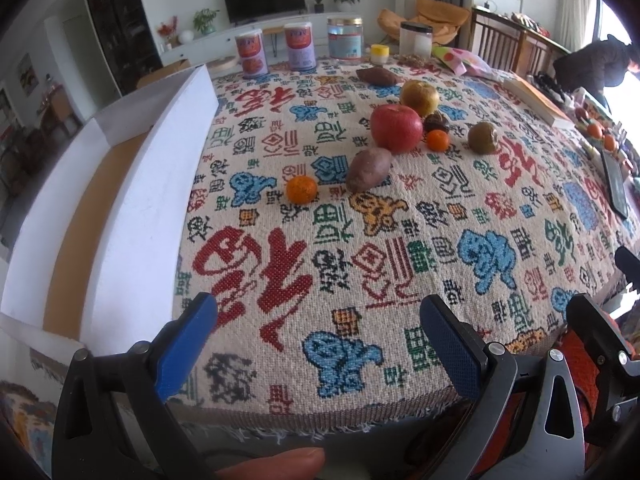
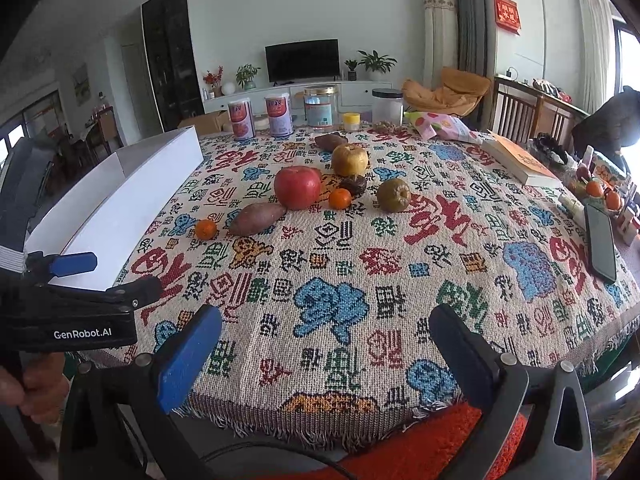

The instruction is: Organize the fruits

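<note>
Left gripper: your left gripper (image 1: 318, 320) has its blue pads spread wide with nothing between them; it hangs over the near edge of the table.
Right gripper: your right gripper (image 2: 325, 332) is just as wide apart and holds nothing, also above the near edge.
Red apple: the red apple (image 2: 297, 188) is the biggest fruit, round and glossy, mid-table in the cluster.
Yellow apple: a dull yellow-brown apple (image 2: 350, 159) sits just behind it.
Greenish fruit: a wrinkled olive-green fruit (image 2: 393, 195) stands to the right, apart from the rest.
Tangerines: one small tangerine (image 2: 340, 198) lies just beside the red apple; another tangerine (image 2: 206, 229) lies alone nearer the box.
Sweet potatoes: one sweet potato (image 2: 256, 218) lies in front of the red apple; a second sweet potato (image 2: 330, 142) lies farther back.
Dark fruit: a small dark shrivelled fruit (image 2: 354, 185) sits between the apples; you cannot tell its kind.
Box: a long white open box (image 1: 132, 184) with a brown inside runs along the left edge.
Surface: a woven tablecloth (image 2: 400, 280) with red, blue and green characters covers the table.
Room: tins and jars (image 2: 320, 111) line the far edge, a book (image 2: 520, 160) and phone (image 2: 600, 240) lie right, a television (image 2: 302, 60) hangs behind.
</note>
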Demonstrator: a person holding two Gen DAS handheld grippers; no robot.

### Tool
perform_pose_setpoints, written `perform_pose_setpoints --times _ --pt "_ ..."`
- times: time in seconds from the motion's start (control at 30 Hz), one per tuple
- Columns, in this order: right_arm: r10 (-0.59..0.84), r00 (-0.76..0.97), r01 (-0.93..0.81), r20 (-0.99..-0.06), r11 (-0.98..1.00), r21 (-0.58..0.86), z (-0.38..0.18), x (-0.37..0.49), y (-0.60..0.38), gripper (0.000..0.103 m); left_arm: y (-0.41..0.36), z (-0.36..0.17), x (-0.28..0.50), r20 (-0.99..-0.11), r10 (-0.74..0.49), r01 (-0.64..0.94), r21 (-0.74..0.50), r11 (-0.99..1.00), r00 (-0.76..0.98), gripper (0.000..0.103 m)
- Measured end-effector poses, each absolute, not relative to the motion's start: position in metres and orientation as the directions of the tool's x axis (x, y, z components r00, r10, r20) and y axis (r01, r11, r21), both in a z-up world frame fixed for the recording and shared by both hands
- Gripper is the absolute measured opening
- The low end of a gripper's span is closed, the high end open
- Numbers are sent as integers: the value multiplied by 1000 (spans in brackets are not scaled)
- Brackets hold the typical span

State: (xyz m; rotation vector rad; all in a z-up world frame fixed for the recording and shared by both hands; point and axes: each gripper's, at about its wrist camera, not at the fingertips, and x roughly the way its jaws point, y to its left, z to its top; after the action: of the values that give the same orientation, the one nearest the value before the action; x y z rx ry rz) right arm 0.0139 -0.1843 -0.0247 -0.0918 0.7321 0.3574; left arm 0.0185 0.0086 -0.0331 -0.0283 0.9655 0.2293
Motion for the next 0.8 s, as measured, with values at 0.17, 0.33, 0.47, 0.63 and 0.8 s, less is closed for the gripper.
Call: perform_pose_setpoints --times 0.17,0.33,0.47,0.63,0.8 --pt "261 711 -400 -653 914 -70 22 21 -201 103 11 -17 25 -805 167 -219 47 974 569 102" --pt "94 748 -457 -657 791 -407 129 30 -222 103 13 13 30 -764 129 -241 -35 970 632 102" --pt "48 683 -514 -729 741 -432 139 43 -223 103 6 -9 43 -772 140 -243 -19 970 620 102" --pt "278 617 -474 -736 878 -66 24 76 -218 103 4 -78 70 -785 247 -262 111 958 568 102" --pt "270 559 -374 -784 926 53 -61 93 -187 103 23 -114 91 -823 254 -303 105 947 508 101"
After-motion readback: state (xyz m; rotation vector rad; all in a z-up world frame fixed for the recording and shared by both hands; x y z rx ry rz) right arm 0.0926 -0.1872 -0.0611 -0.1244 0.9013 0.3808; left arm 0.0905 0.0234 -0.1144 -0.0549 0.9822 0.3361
